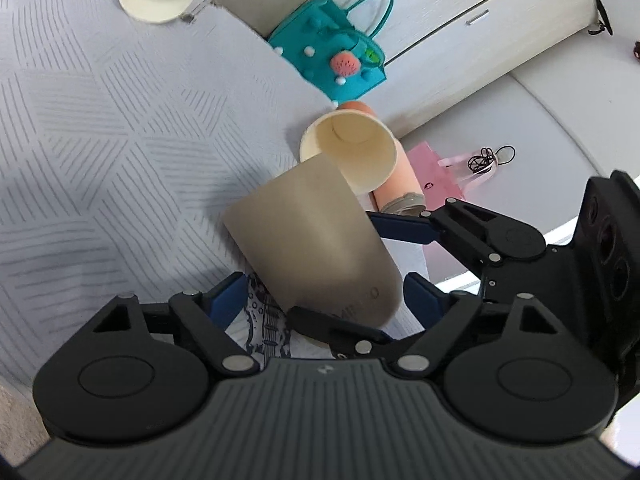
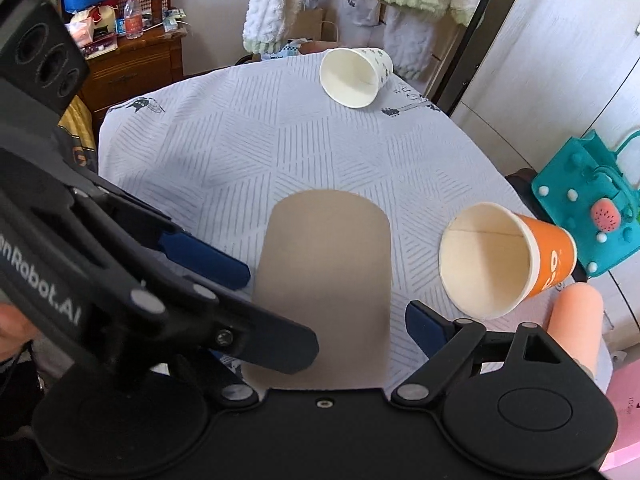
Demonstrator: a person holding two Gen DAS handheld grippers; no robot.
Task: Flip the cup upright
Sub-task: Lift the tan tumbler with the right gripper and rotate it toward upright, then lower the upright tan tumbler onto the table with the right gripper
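Note:
A tan cup (image 1: pixel 316 240) lies between both grippers, its base toward the cameras; it also shows in the right wrist view (image 2: pixel 324 280). My left gripper (image 1: pixel 324 296) is open around its base, blue pads either side with gaps. My right gripper (image 2: pixel 328 296) is open around it too; in the left wrist view its fingers (image 1: pixel 404 228) cross in from the right. An orange cup (image 2: pixel 504 260) lies on its side at the table's right edge, and shows in the left wrist view (image 1: pixel 352 148). A white patterned cup (image 2: pixel 354 76) lies on its side at the far edge.
The round table has a pale striped cloth (image 2: pixel 240 152). A teal felt bag (image 2: pixel 588 216) hangs beyond the right edge. A peach cylinder (image 2: pixel 576 328) stands by the orange cup. A wooden cabinet (image 2: pixel 132 68) with clutter stands at the back left.

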